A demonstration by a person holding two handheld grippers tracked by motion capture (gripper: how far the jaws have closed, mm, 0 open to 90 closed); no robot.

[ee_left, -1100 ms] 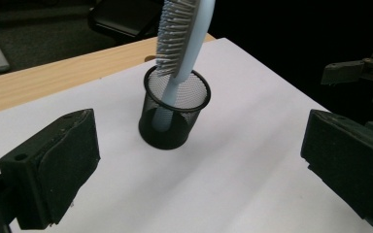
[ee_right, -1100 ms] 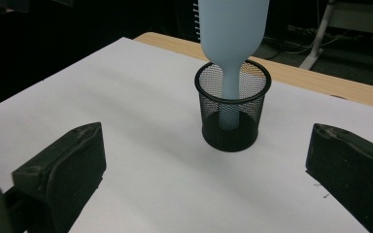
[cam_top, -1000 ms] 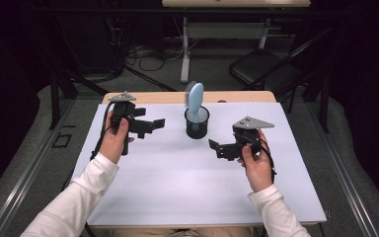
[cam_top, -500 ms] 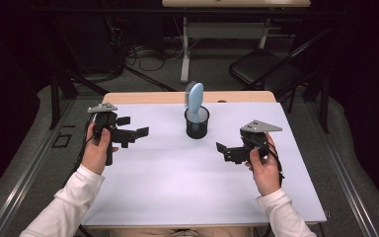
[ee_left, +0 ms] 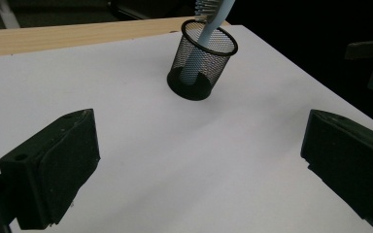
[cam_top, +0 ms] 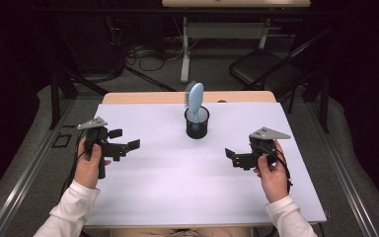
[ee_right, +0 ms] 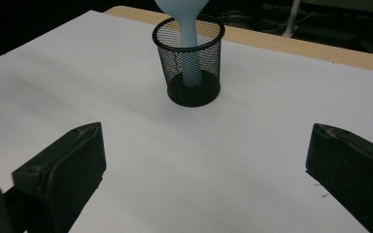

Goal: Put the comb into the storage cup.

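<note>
Your left gripper (cam_top: 128, 146) and right gripper (cam_top: 233, 156) both hover over the white table (cam_top: 177, 187) with jaws spread wide, holding nothing. The black mesh cup (cam_top: 197, 123) stands between them but farther from you, toward the table's far edge, well apart from either gripper. In your left gripper view the cup (ee_left: 202, 58) sits ahead and slightly right; in your right gripper view it (ee_right: 190, 58) sits ahead, left of centre. Bare tabletop lies open all around the cup. A pale blue brush (cam_top: 194, 98) stands in it, handle down, head leaning above the rim.
</note>
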